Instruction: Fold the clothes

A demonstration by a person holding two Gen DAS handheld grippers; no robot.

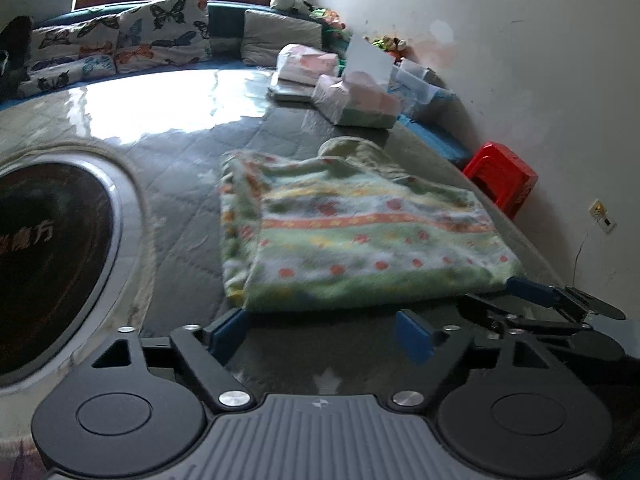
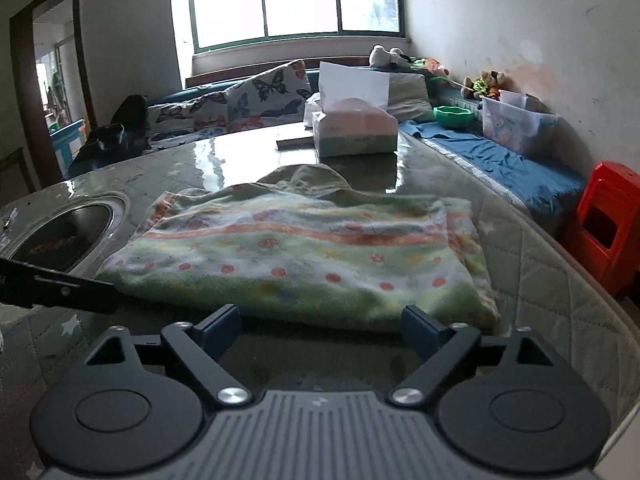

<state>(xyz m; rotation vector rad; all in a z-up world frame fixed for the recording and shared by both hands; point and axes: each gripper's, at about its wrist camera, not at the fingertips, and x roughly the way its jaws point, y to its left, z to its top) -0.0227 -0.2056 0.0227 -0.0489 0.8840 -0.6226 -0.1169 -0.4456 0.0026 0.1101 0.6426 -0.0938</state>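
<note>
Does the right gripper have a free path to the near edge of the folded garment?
Probably yes. The right gripper is open, right at the folded garment's near hem, nothing between them. The left gripper is off to the side, apart.

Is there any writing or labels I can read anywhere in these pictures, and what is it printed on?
"方": the last character of pale lettering on the dark round inset in the table; the characters before it are too blurred to read.
The same inset in the right wrist view: reddish lettering, too blurred to read.
Tissue pack: no readable print.
Patterned garment: dots and stripes only, no words.
</note>
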